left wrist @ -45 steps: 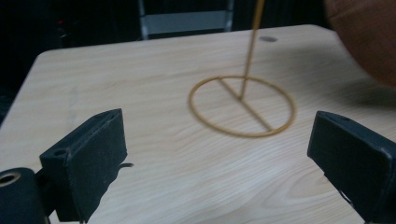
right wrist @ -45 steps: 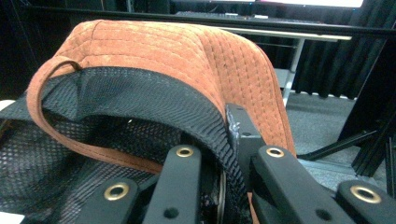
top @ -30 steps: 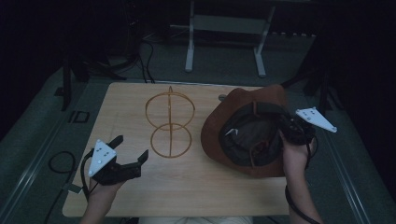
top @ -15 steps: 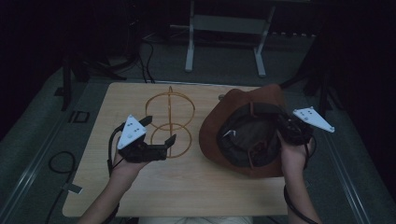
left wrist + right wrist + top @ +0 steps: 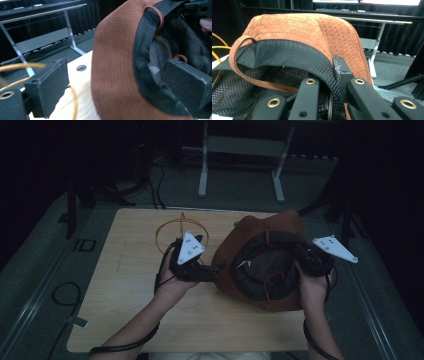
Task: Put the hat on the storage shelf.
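A brown suede hat (image 5: 260, 232) with black mesh lining rests tilted on the wooden table (image 5: 130, 295), its opening toward me. My right gripper (image 5: 300, 256) is shut on the hat's right brim; in the right gripper view (image 5: 329, 75) the brim (image 5: 312, 27) is pinched between the jaws. My left gripper (image 5: 216, 271) is at the hat's left edge, open. In the left gripper view (image 5: 115, 70) its jaws straddle the brim (image 5: 112, 62), one pad outside and one inside against the mesh, with gaps showing. A gold wire stand (image 5: 172, 227) stands just behind the left hand.
The wire stand's rings (image 5: 15, 67) curve close beside the left jaw. A round hole (image 5: 81, 68) pierces the tabletop near the hat. A metal frame (image 5: 240, 145) stands on the floor beyond the table, and a cable loop (image 5: 65, 295) lies on the floor at left.
The left gripper has travelled from the table's front left to the right and upward, ending at the hat's left brim. The right gripper and the hat have stayed put.
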Available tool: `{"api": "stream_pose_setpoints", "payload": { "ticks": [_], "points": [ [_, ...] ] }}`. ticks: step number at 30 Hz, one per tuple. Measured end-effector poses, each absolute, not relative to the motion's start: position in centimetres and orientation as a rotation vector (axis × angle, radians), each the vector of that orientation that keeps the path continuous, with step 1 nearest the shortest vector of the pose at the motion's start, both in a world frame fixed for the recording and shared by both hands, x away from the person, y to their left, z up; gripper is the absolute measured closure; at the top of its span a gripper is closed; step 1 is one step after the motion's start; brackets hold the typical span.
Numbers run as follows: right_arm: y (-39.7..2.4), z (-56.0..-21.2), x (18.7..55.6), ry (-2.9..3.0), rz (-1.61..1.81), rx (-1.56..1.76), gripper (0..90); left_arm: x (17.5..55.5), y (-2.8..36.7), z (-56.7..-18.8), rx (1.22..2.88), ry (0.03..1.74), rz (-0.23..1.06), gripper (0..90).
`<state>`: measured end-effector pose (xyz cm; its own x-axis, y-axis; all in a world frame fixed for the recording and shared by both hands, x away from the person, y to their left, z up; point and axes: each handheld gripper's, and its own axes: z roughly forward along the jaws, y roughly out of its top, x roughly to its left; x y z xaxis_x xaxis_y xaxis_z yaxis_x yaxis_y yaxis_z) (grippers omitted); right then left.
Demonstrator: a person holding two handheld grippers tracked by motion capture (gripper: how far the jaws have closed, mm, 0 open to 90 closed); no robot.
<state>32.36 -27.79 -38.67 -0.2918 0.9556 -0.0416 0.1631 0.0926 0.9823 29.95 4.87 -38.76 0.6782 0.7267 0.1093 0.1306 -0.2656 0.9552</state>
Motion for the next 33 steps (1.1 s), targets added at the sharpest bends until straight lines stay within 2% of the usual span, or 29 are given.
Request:
{"api": "stream_pose_setpoints", "payload": {
  "ticks": [10,17,20,24,26,27,33],
  "points": [
    [-27.3,-38.7,32.0,1.613,1.283,1.115,83.2,31.4,0.2,-39.5,1.812,0.639,0.672,6.8],
    [-27.2,-38.7,31.5,1.607,1.299,1.107,83.2,33.1,-2.1,-40.2,1.857,0.682,0.713,14.6],
    [-27.1,-38.6,31.3,1.606,1.306,1.101,83.2,33.7,-3.1,-40.6,1.876,0.721,0.771,15.6],
    [-27.0,-38.7,31.0,1.615,1.303,1.092,83.2,34.5,-3.7,-41.0,1.856,0.771,0.789,27.0],
    [-27.0,-38.8,31.0,1.620,1.303,1.092,83.2,35.1,-3.7,-41.1,1.836,0.810,0.707,39.1],
    [-27.0,-38.9,31.0,1.622,1.305,1.097,83.2,35.2,-3.9,-41.2,1.845,0.812,0.718,42.1],
    [-26.8,-39.4,31.0,1.641,1.283,1.090,82.6,35.7,-4.3,-41.7,1.858,0.805,0.779,74.4]
  ]
}}
